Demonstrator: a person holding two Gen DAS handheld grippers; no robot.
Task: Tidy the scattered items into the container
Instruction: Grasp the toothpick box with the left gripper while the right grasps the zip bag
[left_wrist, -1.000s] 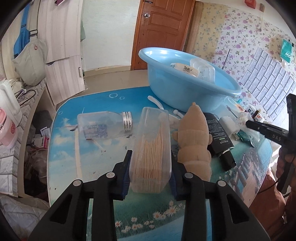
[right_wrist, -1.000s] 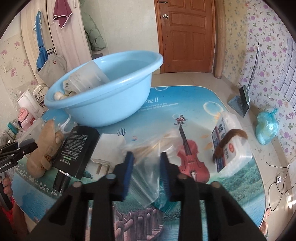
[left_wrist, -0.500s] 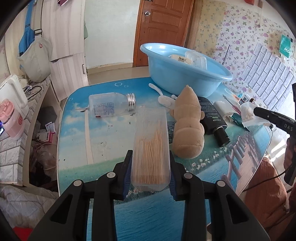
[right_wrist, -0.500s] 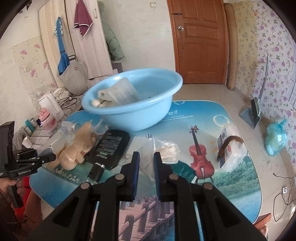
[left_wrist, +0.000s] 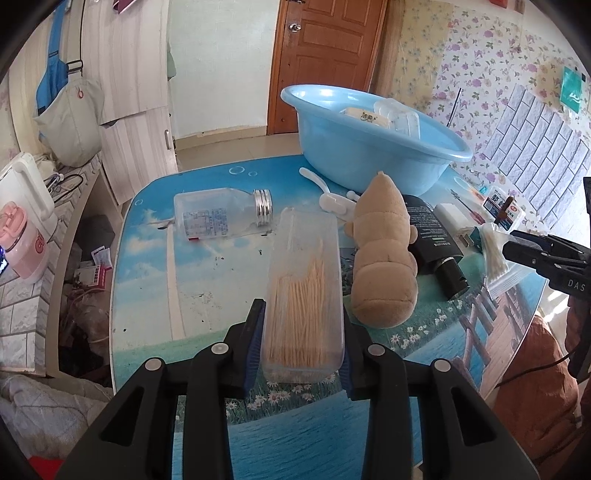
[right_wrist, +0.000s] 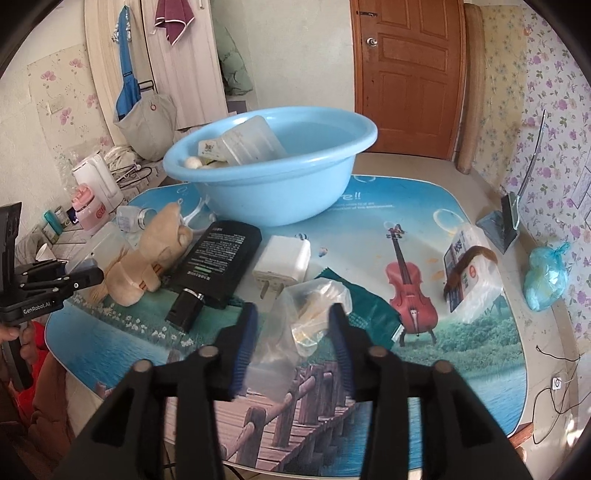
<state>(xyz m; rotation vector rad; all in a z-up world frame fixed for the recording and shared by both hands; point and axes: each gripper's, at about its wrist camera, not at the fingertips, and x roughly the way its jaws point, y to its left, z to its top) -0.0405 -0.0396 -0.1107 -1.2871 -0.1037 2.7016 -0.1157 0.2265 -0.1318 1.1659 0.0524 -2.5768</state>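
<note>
Straight ahead of the left claw (left_wrist: 301, 345), which squeezes the long toothpick box (left_wrist: 303, 291), sits the blue basin (left_wrist: 354, 162), while the right claw (right_wrist: 291, 343) probably hangs open around a plastic bag (right_wrist: 314, 314).

Bright daylight, soft shadows; strong fisheye bending, dark corners; slight blur in right view.

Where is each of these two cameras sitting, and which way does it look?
Left wrist: on the left tool, looking along its fingers over the toothpick box they clamp, toward the blue basin; right tool at the edge.
Right wrist: on the right tool, open around a plastic bag; left tool and a hand show.
Shared: basin, plush toy, black bottle.
</note>
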